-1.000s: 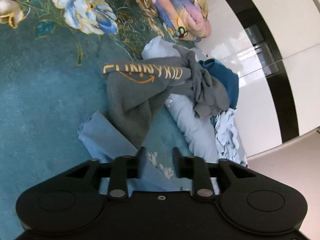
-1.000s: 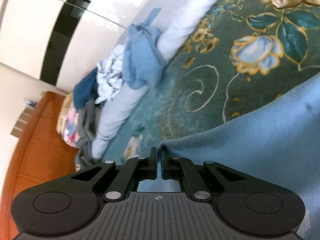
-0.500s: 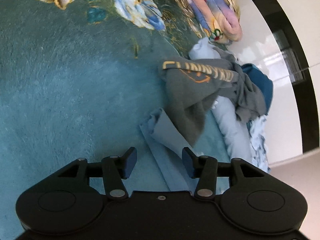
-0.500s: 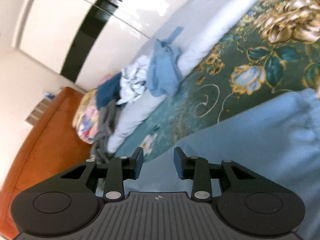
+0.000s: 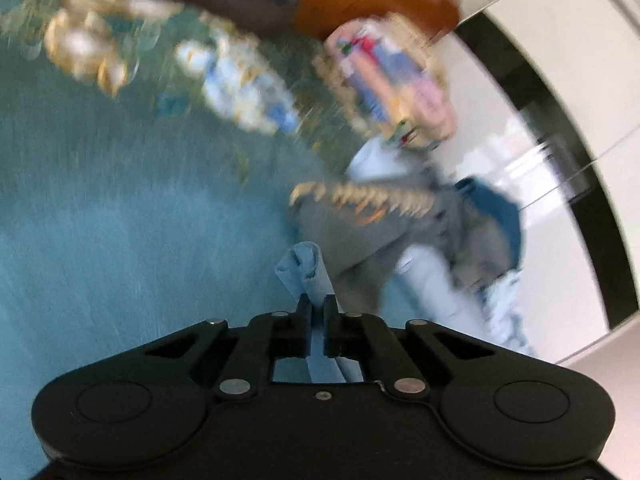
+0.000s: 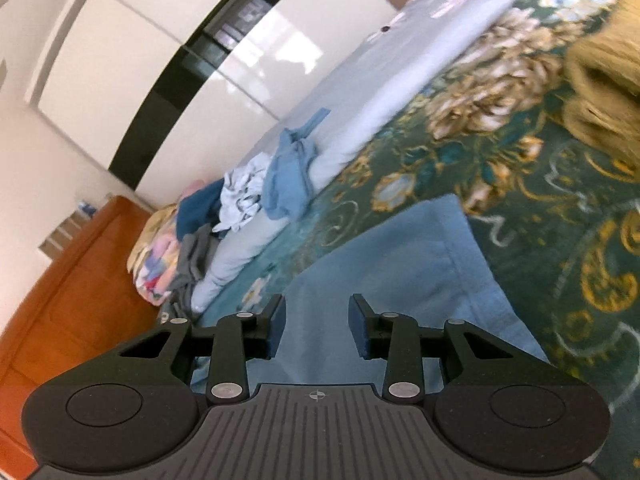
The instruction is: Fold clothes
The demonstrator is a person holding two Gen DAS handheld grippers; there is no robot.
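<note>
Left wrist: bunched, soft blue cloth

Bedspread: deep teal-green ground, patterned with gold scrolls and large cream, gold and pale-blue flowers; in the left wrist view its plainer part reads flat teal-blue.

Light blue cloth: plain, unpatterned, one even shade.

Grey sweatshirt: mid grey with gold-yellow lettering, blurred beyond reading.

Rolled quilt: pale lavender-blue with small white flowers.

Clothes pile: a medium-blue garment, a white piece with dark print, a dark teal-blue item.

Folded blanket: pink, blue, yellow and red cartoon print.

Headboard: orange-brown wood.

Wardrobe: glossy white with a black band.

Both grippers: matte black.
</note>
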